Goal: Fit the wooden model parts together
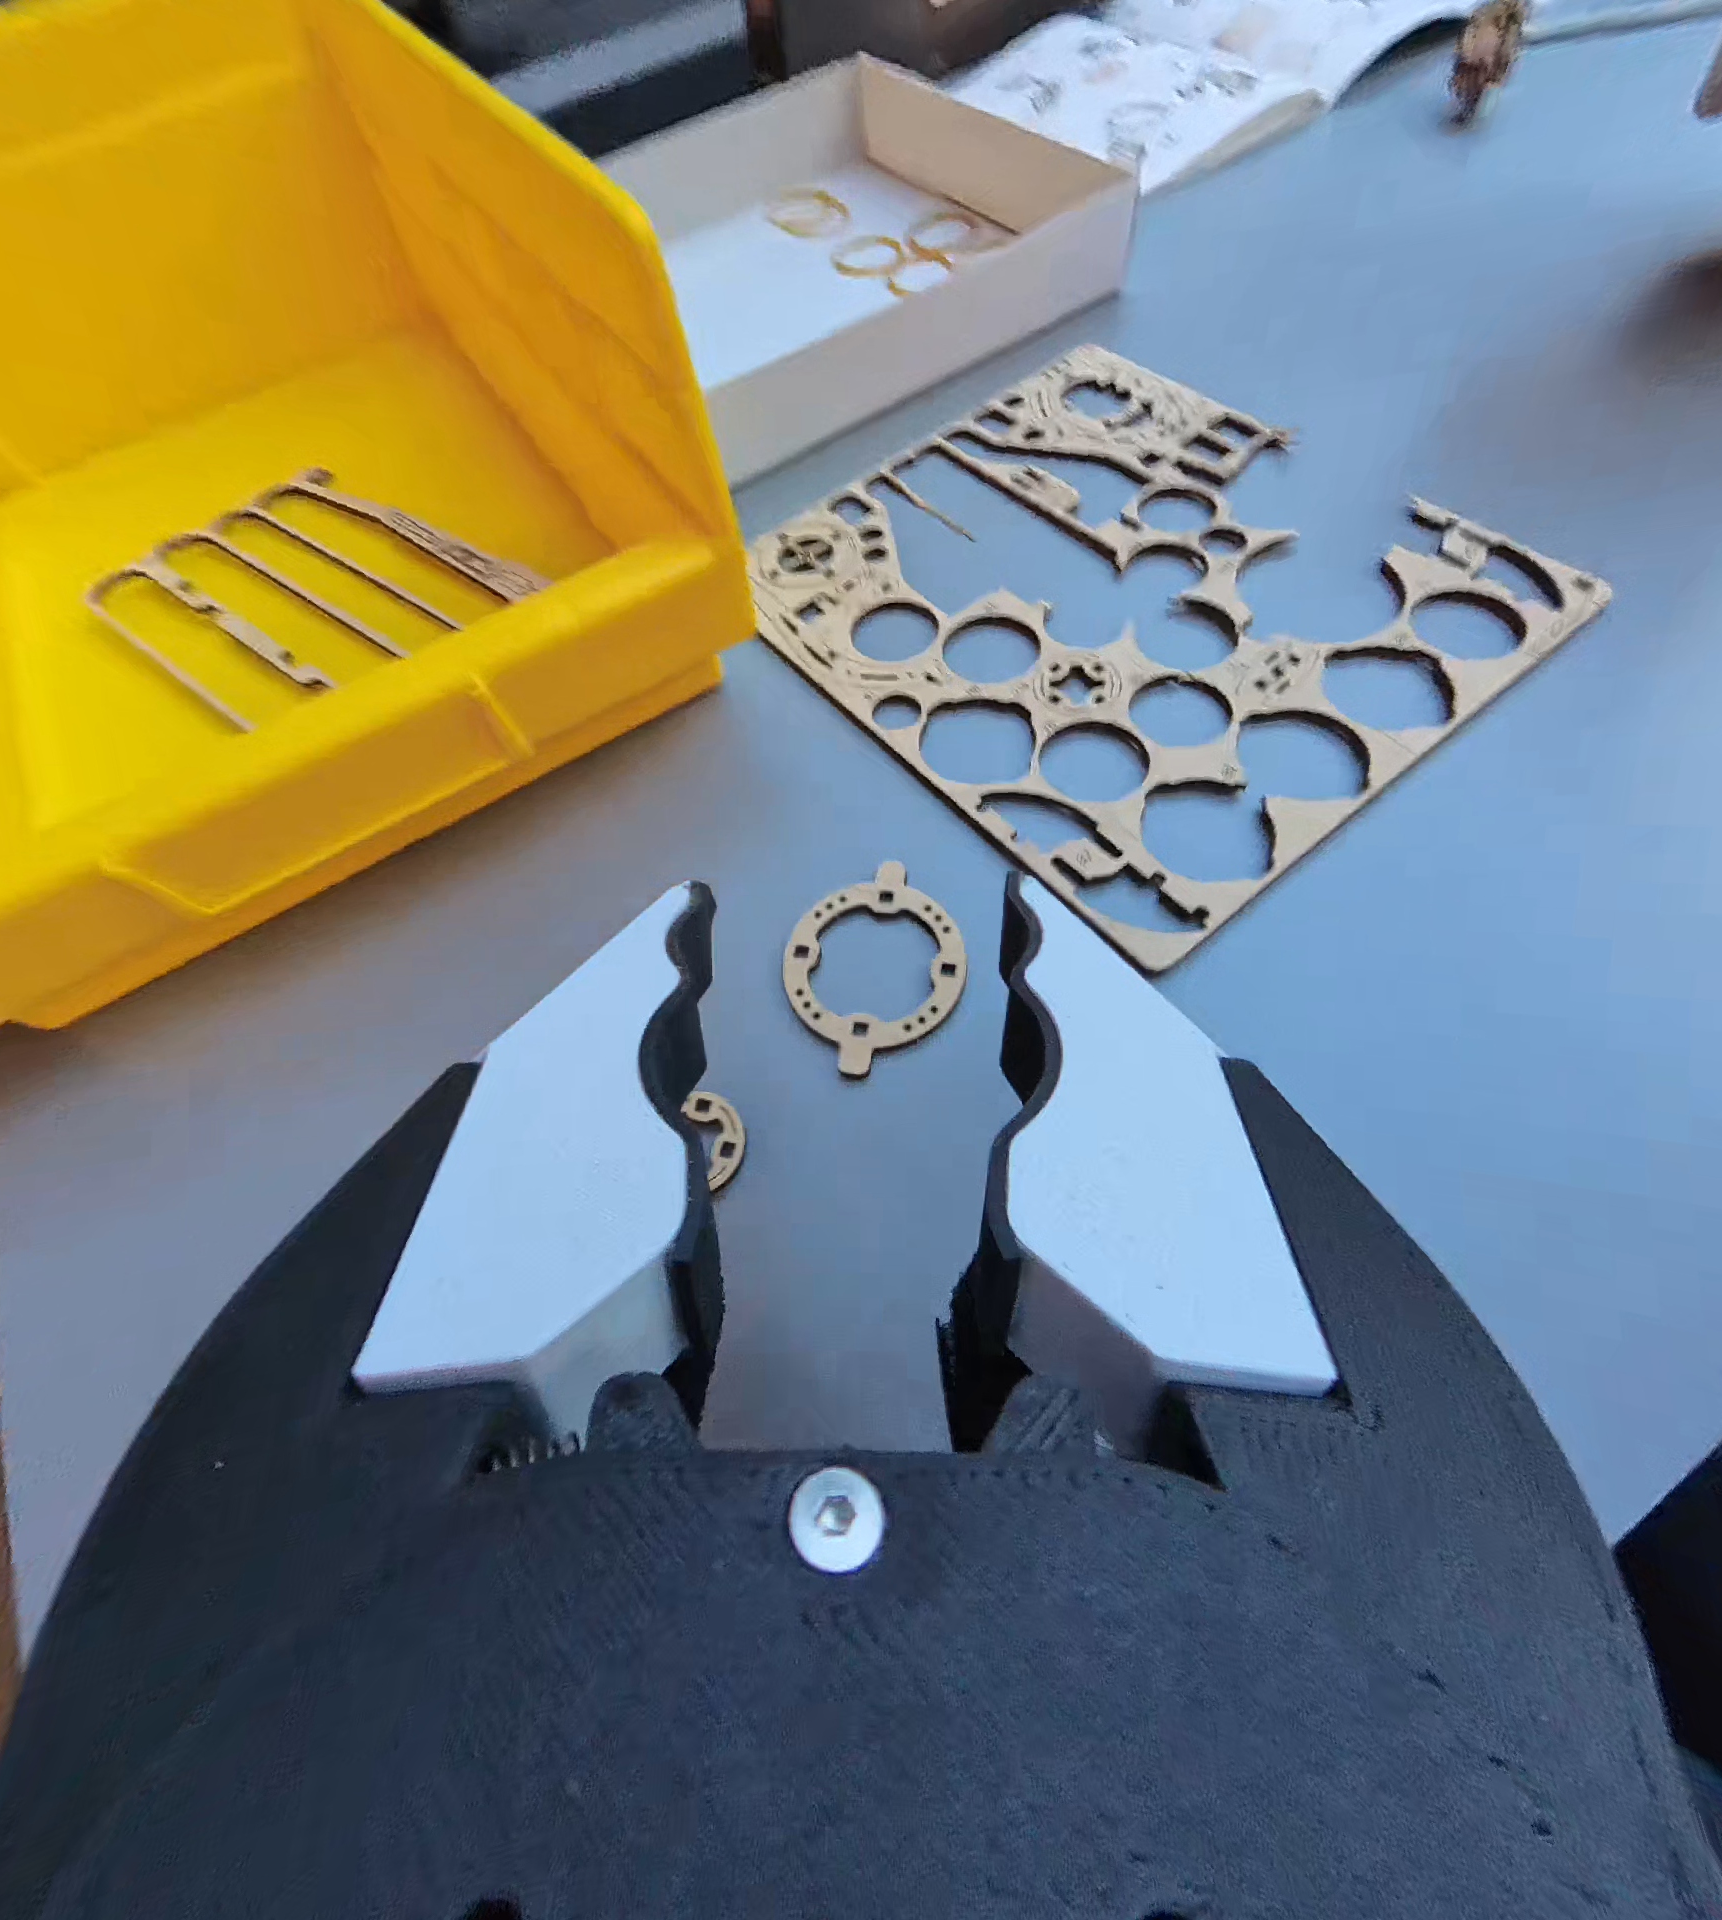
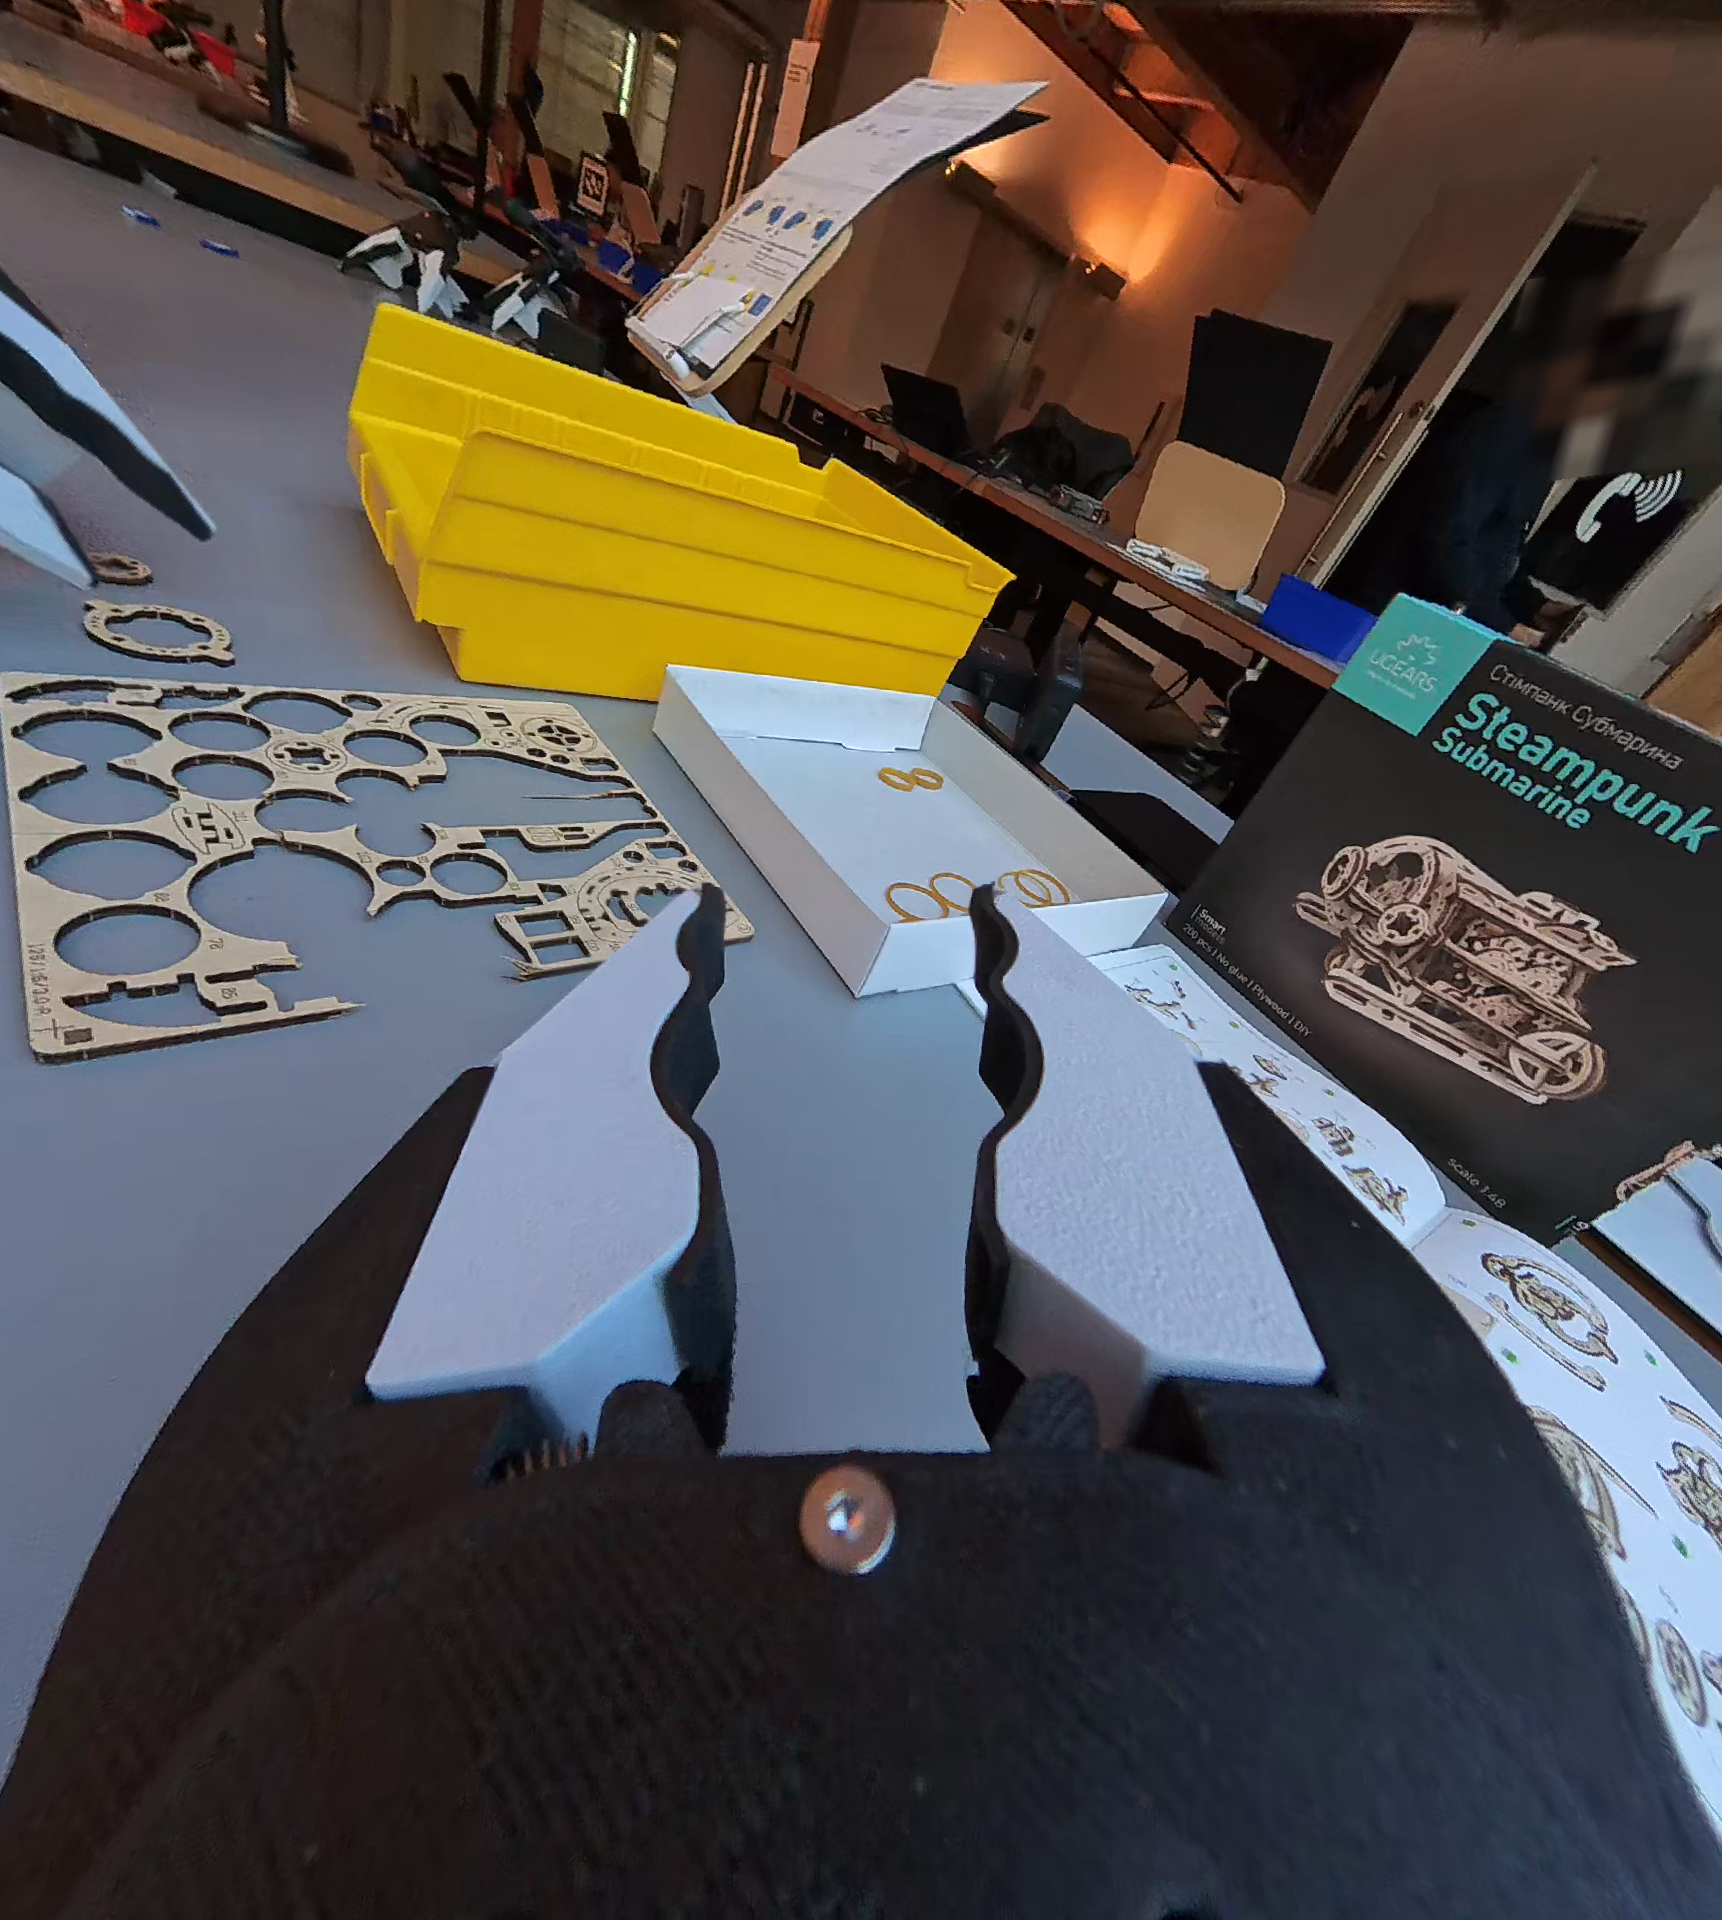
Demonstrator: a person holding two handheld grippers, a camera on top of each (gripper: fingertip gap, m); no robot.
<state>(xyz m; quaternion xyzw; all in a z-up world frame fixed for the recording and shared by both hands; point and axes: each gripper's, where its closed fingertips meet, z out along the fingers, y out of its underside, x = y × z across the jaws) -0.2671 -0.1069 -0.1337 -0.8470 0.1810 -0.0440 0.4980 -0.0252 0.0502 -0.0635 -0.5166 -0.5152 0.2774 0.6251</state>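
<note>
A flat wooden ring part [image 1: 873, 969] with two tabs lies on the grey table between the open jaws of my left gripper [image 1: 857, 904], which hovers just above it. A smaller wooden part [image 1: 722, 1138] lies partly hidden under the left finger. In the right wrist view the ring [image 2: 159, 632] and the small part [image 2: 121, 568] lie at the left, beside the left gripper's fingers [image 2: 36, 457]. My right gripper [image 2: 841, 904] is open and empty above the table, away from both parts.
A punched-out plywood sheet [image 1: 1148, 686] [image 2: 317, 831] lies beyond the ring. A yellow bin [image 1: 213, 499] [image 2: 649, 561] holds a wooden frame piece [image 1: 306, 592]. A white tray [image 1: 898, 249] [image 2: 898, 862] holds rubber bands. A model box [image 2: 1522, 914] and open instruction booklet [image 2: 1605, 1455] lie at the right.
</note>
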